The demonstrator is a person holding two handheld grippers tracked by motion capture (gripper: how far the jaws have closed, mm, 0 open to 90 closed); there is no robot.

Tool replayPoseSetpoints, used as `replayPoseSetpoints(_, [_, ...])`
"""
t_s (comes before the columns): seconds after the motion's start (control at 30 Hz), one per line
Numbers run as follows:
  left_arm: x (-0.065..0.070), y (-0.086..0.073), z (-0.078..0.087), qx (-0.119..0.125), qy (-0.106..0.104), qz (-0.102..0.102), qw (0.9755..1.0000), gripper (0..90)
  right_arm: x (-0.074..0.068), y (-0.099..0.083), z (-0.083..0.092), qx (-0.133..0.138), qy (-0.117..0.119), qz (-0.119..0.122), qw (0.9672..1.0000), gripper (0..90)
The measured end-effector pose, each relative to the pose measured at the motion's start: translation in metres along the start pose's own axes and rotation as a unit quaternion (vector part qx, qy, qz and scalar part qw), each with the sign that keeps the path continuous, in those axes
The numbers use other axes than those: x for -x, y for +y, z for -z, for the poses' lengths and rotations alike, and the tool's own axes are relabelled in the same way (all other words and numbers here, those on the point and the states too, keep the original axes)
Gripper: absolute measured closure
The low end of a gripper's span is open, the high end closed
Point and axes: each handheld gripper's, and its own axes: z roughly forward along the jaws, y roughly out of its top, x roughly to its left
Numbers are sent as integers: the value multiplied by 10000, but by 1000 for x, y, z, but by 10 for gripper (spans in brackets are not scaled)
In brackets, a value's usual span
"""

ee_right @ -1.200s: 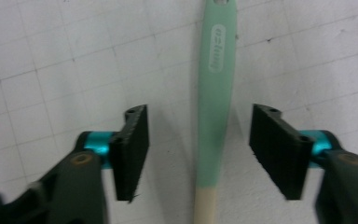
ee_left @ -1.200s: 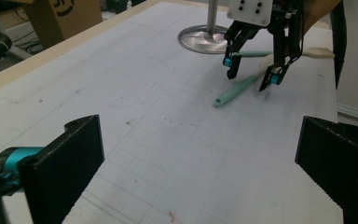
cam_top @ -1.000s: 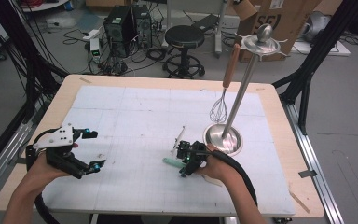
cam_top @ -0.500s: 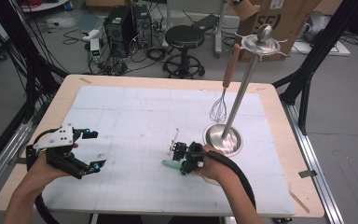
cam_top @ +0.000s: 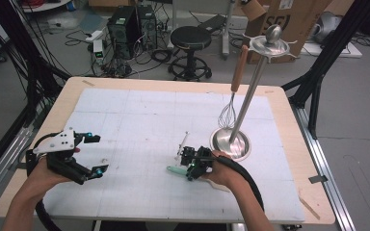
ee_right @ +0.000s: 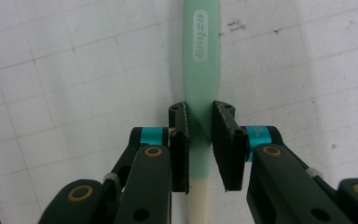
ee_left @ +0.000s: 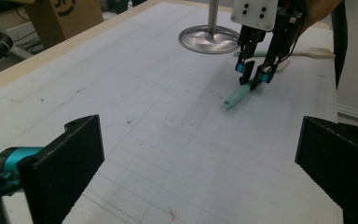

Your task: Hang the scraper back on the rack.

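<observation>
The right hand-held gripper (cam_top: 191, 166) points down at the tabletop (cam_top: 139, 120), near its front edge and just in front of the round steel base of the utensil stand (cam_top: 230, 143). Its jaws have just been closing, and the right gripper view shows them narrowed onto the mint-green handle of a spatula (ee_right: 200, 70) that lies flat on the white gridded mat; the pads sit against both sides of the handle close to where the green gives way to a cream part. In the left gripper view the same spatula (ee_left: 237, 96) lies with its holed end towards the camera, the right hand-held gripper (ee_left: 254, 77) clamped over it. The left hand-held gripper (cam_top: 94, 154) rests near the left front of the tabletop, well apart from the spatula, its jaws spread wide with nothing between them. A whisk (cam_top: 227, 115) hangs on the stand
</observation>
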Motion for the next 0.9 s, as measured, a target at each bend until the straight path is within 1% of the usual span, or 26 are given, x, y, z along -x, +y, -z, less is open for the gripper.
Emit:
replayPoseSetpoints(0.03, [0,0,0,2,4,9,10000,17,-1,0,1,2,81,14,10000,773])
replayPoseSetpoints(0.07, [0,0,0,3,7,16,10000,17,-1,0,2,56,72,108,9999,772])
replayPoseSetpoints(0.1, [0,0,0,-1,8,8,10000,17,-2,0,4,128,90,148,9998,772])
replayPoseSetpoints(0.13, [0,0,0,7,10,14,10000,17,-3,-1,6,154,153,107,9997,772])
replayPoseSetpoints(0.17, [0,0,0,12,15,6,10000,17,-3,-1,10,238,129,155,9995,772])
replayPoseSetpoints(0.2, [0,0,1,14,13,5,10000,17,-3,-2,12,314,165,183,9992,772])
replayPoseSetpoints(0.23, [0,0,1,12,16,8,10000,17,-3,-4,15,392,213,179,9988,772])
replayPoseSetpoints(0.27, [0,-1,0,13,23,21,10000,17,-3,-5,19,471,194,184,9985,772])
replayPoseSetpoints(0.3, [0,-1,1,-2,22,11,10000,17,-3,-7,22,535,259,195,9980,772])
replayPoseSetpoints(0.33, [0,-1,0,7,24,23,10000,17,-3,-9,26,638,235,211,9975,772])
replayPoseSetpoints(0.4, [0,-1,0,-1,13,14,10000,17,-2,-12,32,765,349,198,9963,772])
replayPoseSetpoints(0.43, [0,-1,0,-11,18,10,10000,17,-2,-14,35,864,285,195,9957,772])
replayPoseSetpoints(0.47, [0,-1,0,-13,16,10,10000,17,-2,-17,38,936,321,177,9949,772])
replayPoseSetpoints(0.5, [0,-1,0,-14,16,8,10000,17,-1,-19,42,1014,340,208,9940,771])
replayPoseSetpoints(0.53, [0,-1,0,-21,22,10,10000,17,-1,-21,44,1058,311,170,9938,772])
replayPoseSetpoints(0.57, [0,-1,0,-28,23,9,10000,17,0,-23,47,1159,363,199,9924,772])
replayPoseSetpoints(0.6, [0,-1,0,-31,16,8,10000,17,-1,-26,51,1203,342,144,9920,771])
replayPoseSetpoints(0.67, [0,-1,-1,-31,12,15,10000,17,0,-30,55,1409,361,166,9892,772])
replayPoseSetpoints(0.7, [0,-2,-1,-35,21,29,10000,17,1,-33,59,1462,363,179,9884,772])
replayPoseSetpoints(0.73, [0,-2,-1,-36,24,29,10000,17,1,-36,62,1541,397,126,9872,771])
replayPoseSetpoints(0.77, [0,-2,-1,-46,19,19,10000,17,2,-38,65,1636,404,166,9856,772])
replayPoseSetpoints(0.8, [0,-2,-1,-53,28,35,10000,17,2,-41,67,1725,359,162,9842,771])
replayPoseSetpoints(0.87, [0,-2,-2,-57,18,27,10000,17,2,-46,74,1855,442,83,9816,771])
replayPoseSetpoints(0.9, [0,-2,-2,-66,14,20,10000,17,2,-48,77,1934,406,103,9802,771])
